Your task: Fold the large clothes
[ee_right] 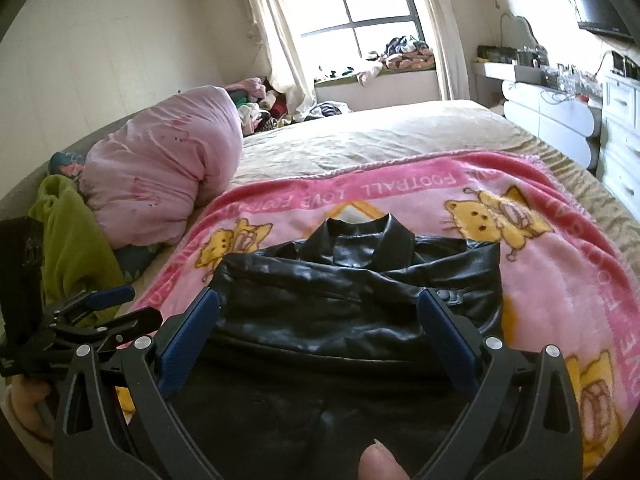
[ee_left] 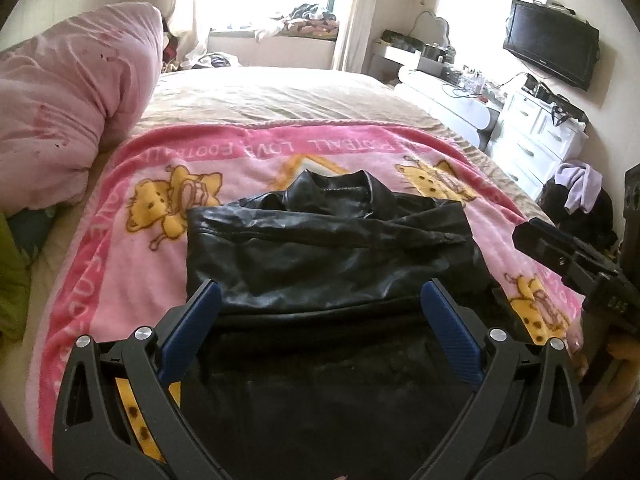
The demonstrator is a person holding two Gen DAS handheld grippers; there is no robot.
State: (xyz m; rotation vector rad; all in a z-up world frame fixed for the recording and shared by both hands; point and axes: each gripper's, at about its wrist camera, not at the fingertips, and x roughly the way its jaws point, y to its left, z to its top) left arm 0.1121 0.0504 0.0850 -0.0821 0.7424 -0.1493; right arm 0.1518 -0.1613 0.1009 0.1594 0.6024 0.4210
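A black leather jacket (ee_left: pixel 328 248) lies on a pink cartoon blanket (ee_left: pixel 132 240) on the bed, collar at the far end and both sleeves folded across the chest. It also shows in the right wrist view (ee_right: pixel 352 280). My left gripper (ee_left: pixel 320 296) is open and empty, hovering over the jacket's lower half. My right gripper (ee_right: pixel 318 306) is open and empty too, over the same lower part. The right gripper shows at the right edge of the left wrist view (ee_left: pixel 576 264). The left gripper shows at the left edge of the right wrist view (ee_right: pixel 100 312).
A rolled pink duvet (ee_left: pixel 68 112) lies at the left of the bed beside a green cloth (ee_right: pixel 72 240). White drawers (ee_left: pixel 536 136) and a wall TV (ee_left: pixel 552 44) stand to the right. The beige bedsheet (ee_left: pixel 280 96) stretches toward the window.
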